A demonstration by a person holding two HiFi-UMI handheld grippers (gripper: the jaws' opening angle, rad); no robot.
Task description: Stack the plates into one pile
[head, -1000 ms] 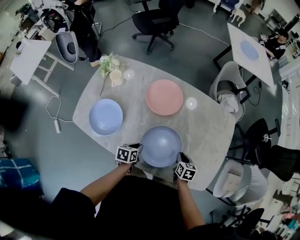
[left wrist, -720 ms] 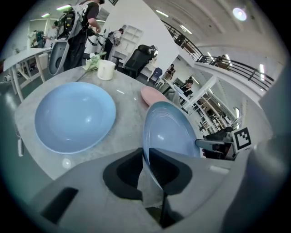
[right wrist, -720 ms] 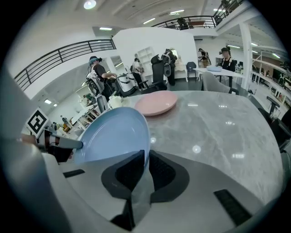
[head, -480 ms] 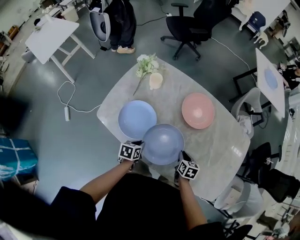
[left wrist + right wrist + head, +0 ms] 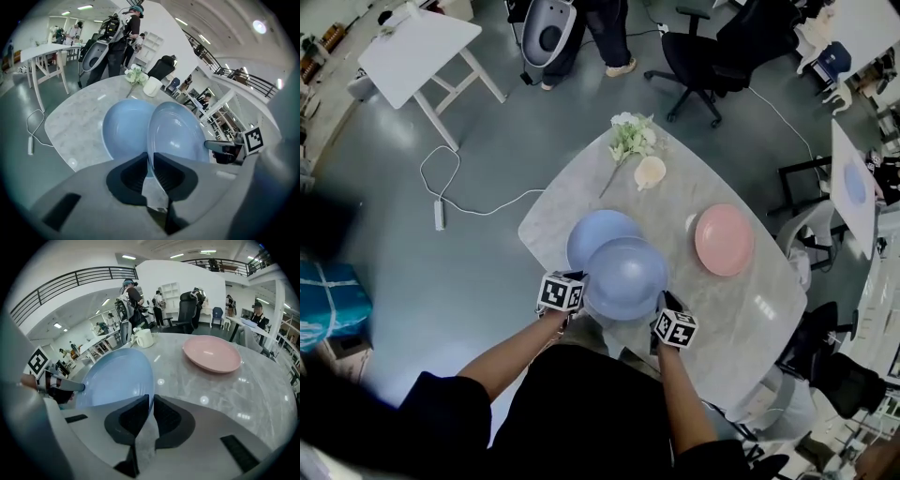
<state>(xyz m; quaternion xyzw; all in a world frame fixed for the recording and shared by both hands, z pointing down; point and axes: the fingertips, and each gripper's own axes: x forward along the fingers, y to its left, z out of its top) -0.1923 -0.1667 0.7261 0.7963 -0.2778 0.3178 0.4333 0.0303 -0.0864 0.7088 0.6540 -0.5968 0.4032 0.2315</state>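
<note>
Near plate [image 5: 626,277] pale blue; far plate [image 5: 589,236] at its 11 o'clock the same blue; third plate [image 5: 724,240] at 2 o'clock pink; table [image 5: 750,309] grey-white marble; cup [image 5: 650,172] at 12 cream; flowers [image 5: 630,136] white

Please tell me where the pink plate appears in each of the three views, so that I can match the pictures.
Head view: the pink plate lies at the right, on the marble table.
Left gripper view: not in it.
Right gripper view: the plate is at upper right.
Shared landmark: the cream mug, seen in all three views.
</note>
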